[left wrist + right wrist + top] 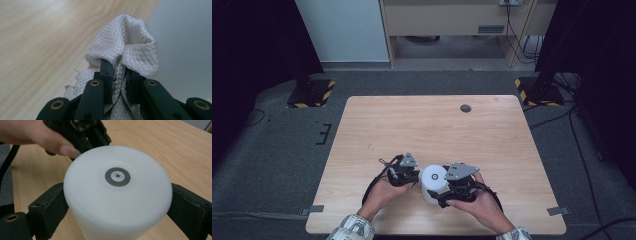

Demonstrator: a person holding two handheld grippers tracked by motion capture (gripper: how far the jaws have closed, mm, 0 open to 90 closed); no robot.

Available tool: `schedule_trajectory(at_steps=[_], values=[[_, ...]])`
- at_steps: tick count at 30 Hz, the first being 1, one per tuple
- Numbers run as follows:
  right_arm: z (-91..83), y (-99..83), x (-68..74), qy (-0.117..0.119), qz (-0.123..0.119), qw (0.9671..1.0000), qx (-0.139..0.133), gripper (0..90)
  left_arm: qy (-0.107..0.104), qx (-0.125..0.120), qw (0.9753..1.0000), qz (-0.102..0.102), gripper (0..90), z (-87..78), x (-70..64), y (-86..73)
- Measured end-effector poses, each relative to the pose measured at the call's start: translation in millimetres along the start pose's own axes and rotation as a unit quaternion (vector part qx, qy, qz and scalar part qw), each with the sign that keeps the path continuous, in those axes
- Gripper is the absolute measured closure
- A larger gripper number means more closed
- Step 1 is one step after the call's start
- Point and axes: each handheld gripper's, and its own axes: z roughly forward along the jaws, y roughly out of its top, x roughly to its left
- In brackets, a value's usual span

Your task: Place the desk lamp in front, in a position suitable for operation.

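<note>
Right gripper (117,220) jaws clamping white cylinder (433,183); left gripper (119,85) at 9 o'clock pinching quilted cloth (130,52). Best wiping gently, keeping bench (432,125) grip steady.

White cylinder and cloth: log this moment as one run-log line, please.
right gripper: shut on white cylinder | left gripper: shut on grey cloth | cylinder upright on wooden table | cloth beside cylinder

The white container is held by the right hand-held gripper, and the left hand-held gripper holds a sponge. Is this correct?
Not quite. The left hand-held gripper holds a grey quilted cloth, not a sponge; the left gripper view shows it pinched between the jaws. The right hand-held gripper does hold the white container.
</note>
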Motion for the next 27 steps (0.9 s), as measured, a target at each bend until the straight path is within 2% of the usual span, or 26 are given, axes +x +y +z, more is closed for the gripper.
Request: schedule_trajectory(at_steps=[2,4,7,13,20,25,27], values=[[0.0,-0.1,0.1,-0.001,0.000,1.0000,0.000,9.2,0.002,-0.012,0.9999,0.005,77.5,-10.2,-0.2,9.5],[0.3,-0.3,0.2,-0.001,-0.001,1.0000,-0.001,9.2,0.003,-0.015,0.9998,0.013,77.5,-15.7,-0.4,16.8],[0.2,-0.2,0.3,-0.001,-0.001,1.0000,0.000,9.2,0.002,-0.012,0.9997,0.020,77.5,-13.3,-0.2,22.1],[-0.2,-0.7,0.2,0.000,-0.001,1.0000,-0.001,9.2,-0.002,0.011,0.9998,0.013,77.6,5.4,1.5,14.0],[0.0,-1.5,-0.3,0.002,-0.002,1.0000,-0.005,9.2,0.000,0.037,0.9992,0.014,77.7,19.0,1.7,-0.7],[0.2,-1.7,0.0,0.001,-0.004,1.0000,-0.003,9.2,-0.002,0.028,0.9996,0.009,77.7,14.2,0.8,-1.2],[0.2,-1.8,0.1,0.001,-0.002,1.0000,-0.003,9.2,-0.002,0.019,0.9997,0.017,77.7,5.3,0.2,3.0]])
